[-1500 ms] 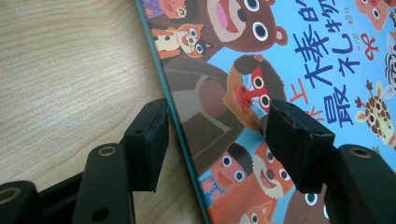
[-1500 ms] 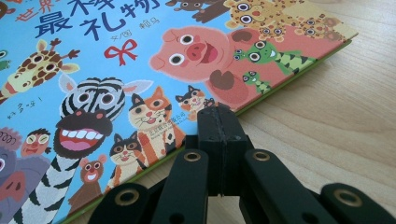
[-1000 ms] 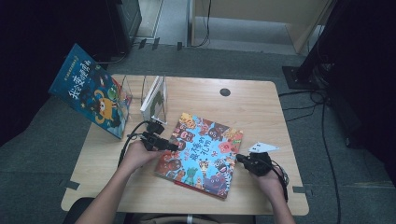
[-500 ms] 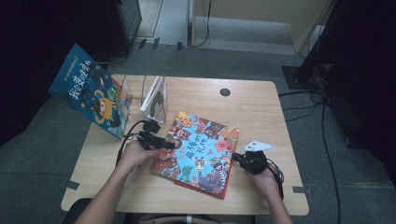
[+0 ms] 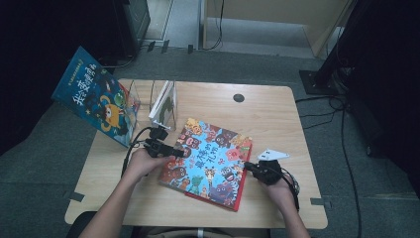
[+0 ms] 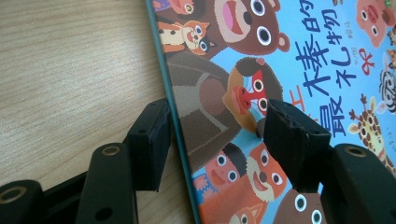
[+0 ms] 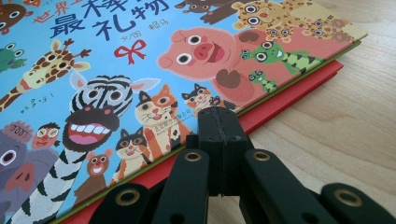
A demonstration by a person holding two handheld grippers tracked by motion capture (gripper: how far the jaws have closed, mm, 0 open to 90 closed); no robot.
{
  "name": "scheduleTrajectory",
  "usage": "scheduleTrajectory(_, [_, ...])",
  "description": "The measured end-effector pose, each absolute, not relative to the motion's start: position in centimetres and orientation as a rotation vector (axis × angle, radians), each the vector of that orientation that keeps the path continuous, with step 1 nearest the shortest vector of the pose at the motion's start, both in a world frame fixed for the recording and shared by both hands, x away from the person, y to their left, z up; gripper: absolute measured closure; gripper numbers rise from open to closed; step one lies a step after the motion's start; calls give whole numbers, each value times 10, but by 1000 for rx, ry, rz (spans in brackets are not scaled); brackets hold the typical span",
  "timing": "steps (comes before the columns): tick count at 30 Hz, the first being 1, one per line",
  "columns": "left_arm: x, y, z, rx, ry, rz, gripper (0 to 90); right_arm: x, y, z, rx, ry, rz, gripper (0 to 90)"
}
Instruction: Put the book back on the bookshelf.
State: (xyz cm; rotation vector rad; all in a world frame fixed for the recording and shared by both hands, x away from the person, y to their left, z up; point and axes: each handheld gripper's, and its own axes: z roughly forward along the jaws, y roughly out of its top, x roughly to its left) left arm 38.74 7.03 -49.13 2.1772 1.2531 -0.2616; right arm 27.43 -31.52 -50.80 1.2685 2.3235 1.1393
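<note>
**Two stacked picture books, gripped from opposite edges**

A blue book with cartoon animals on its cover lies flat near the middle of the table, on top of a red book that peeks out along its right and near edges. The person works one tool at each side.

The left gripper straddles the blue book's left edge. In the left gripper view its jaws stand apart, one pad on the table side of the edge, the other over the cover; they have just been closing a little, with the cover edge between them, but no firm pinch shows yet. The right gripper sits at the books' right edge with its jaws shut together, tip touching the blue cover just above the red book's margin; nothing sits between the pads.

The blue book looks like a thin hardback: stiff, flat, moderately light, with a glossy cover that is probably slippery under rubber pads. The best hold is likely at an edge, pads above and below the board, near the middle of a long side so it does not swing. Lying flush on the red one, it probably needs an edge pried up first.

Another book leans off the table's far left corner beside a clear stand.
</note>
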Motion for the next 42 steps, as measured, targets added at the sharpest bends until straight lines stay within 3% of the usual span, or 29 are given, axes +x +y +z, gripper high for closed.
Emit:
scheduleTrajectory(4, [399,76,-493,2091,1383,-402,534,275,-315,-509,1281,2321,1152,900])
scheduleTrajectory(11, [396,73,-472,2124,1359,-336,571,275,-316,-509,1286,2324,1157,900])
scheduleTrajectory(18, [380,75,-416,2061,1252,-362,609,276,-318,-509,1303,2327,1167,900])
scheduleTrajectory(20, [379,70,-394,2040,1192,-447,622,276,-317,-508,1297,2332,1155,900])
scheduleTrajectory(25, [380,40,-386,2144,1130,-550,661,280,-308,-509,1270,2352,1188,900])
scheduleTrajectory(33, [401,42,-380,2126,1242,-614,724,285,-292,-508,1173,2412,1177,878])
scheduleTrajectory(35, [408,48,-379,2076,1244,-732,772,287,-288,-507,1132,2427,1161,840])
scheduleTrajectory(42, [412,53,-351,2147,1292,-659,800,292,-284,-500,1053,2453,1084,807])
